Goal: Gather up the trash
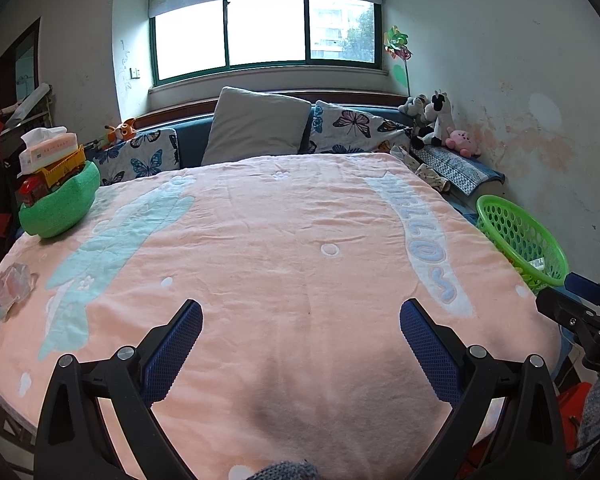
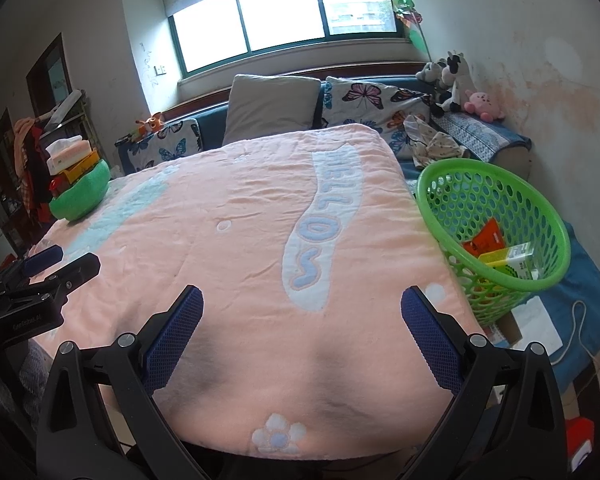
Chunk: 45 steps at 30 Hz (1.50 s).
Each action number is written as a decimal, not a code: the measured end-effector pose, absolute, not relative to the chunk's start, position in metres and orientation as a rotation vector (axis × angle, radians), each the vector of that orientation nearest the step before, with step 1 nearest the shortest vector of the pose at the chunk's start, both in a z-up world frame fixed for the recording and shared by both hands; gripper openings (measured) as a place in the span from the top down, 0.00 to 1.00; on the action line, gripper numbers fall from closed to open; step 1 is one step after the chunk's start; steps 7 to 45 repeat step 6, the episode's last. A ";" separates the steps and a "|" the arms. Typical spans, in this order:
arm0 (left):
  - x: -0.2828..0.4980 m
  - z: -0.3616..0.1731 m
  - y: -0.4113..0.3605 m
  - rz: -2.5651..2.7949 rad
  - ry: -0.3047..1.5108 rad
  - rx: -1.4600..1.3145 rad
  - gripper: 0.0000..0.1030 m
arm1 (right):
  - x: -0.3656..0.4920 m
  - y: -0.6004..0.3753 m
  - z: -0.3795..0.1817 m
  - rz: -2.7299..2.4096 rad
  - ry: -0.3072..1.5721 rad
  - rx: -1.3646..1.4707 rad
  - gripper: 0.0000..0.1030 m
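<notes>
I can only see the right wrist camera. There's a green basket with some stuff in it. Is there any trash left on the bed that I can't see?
Observer: Yes. A crumpled wrapper lies on the pink blanket, near its left edge. Only the left wrist camera shows it.
Operator: Is a gripper holding it?
Observer: No. The left gripper is open and empty, and the wrapper sits well to its left.
Operator: Is it close to the green bowl with the toy truck?
Observer: It lies apart from the green bowl, nearer the camera along the same left side.
Operator: And my basket?
Observer: The green basket is off the opposite, right edge of the blanket.
</notes>
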<state>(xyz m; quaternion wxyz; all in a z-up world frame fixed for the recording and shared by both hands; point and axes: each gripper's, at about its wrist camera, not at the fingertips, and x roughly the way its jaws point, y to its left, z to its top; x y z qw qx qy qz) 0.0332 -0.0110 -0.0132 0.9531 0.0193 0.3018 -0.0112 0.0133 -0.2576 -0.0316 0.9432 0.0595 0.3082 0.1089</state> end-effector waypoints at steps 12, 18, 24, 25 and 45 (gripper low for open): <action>0.034 -0.015 -0.008 -0.010 0.620 0.031 0.07 | 0.014 -0.256 -0.031 0.226 0.629 0.120 0.04; 0.034 -0.015 -0.008 -0.010 0.620 0.031 0.07 | 0.014 -0.256 -0.031 0.226 0.629 0.120 0.04; 0.034 -0.015 -0.008 -0.010 0.620 0.031 0.07 | 0.014 -0.256 -0.031 0.226 0.629 0.120 0.04; 0.034 -0.015 -0.008 -0.010 0.620 0.031 0.07 | 0.014 -0.256 -0.031 0.226 0.629 0.120 0.04; 0.034 -0.015 -0.008 -0.010 0.620 0.031 0.07 | 0.014 -0.256 -0.031 0.226 0.629 0.120 0.04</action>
